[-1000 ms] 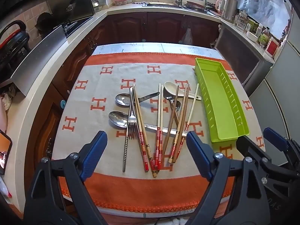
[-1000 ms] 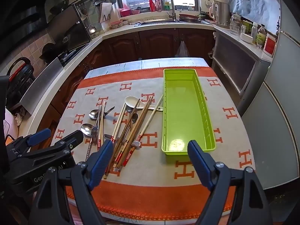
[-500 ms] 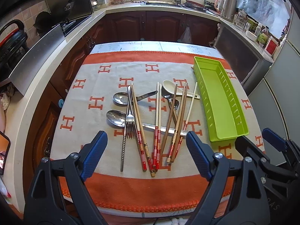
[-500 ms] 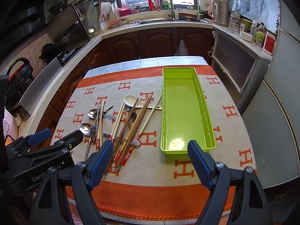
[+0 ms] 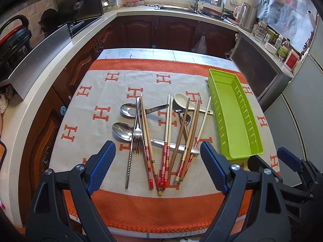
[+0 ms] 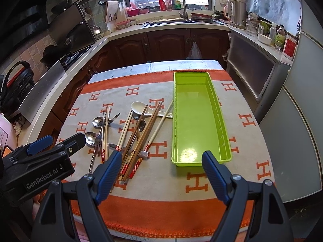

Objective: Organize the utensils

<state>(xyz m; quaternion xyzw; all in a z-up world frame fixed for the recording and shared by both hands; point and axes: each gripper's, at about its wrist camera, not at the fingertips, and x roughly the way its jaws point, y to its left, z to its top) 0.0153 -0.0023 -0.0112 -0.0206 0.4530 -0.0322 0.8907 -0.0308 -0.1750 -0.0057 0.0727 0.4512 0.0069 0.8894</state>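
Observation:
A loose pile of utensils lies on the table mat: several chopsticks [image 5: 167, 139] [image 6: 141, 139], a fork [image 5: 136, 139], two steel spoons [image 5: 122, 131] and a white ceramic spoon [image 5: 180, 100] [image 6: 138, 107]. An empty lime-green tray [image 5: 234, 117] [image 6: 196, 119] stands to their right. My left gripper [image 5: 157, 165] is open and empty, hovering above the near ends of the chopsticks. My right gripper [image 6: 161, 171] is open and empty, above the mat near the tray's front end.
The table carries an orange and beige mat [image 5: 101, 113] with H marks. Kitchen counters, a stove at left and a sink [image 6: 181, 20] at the back surround it. A grey fridge [image 6: 298, 121] stands at the right. The left gripper's body [image 6: 38, 161] shows in the right wrist view.
Both cameras have drifted slightly; the table and utensils sit a touch lower in view. No utensil has moved. Both grippers stay open.

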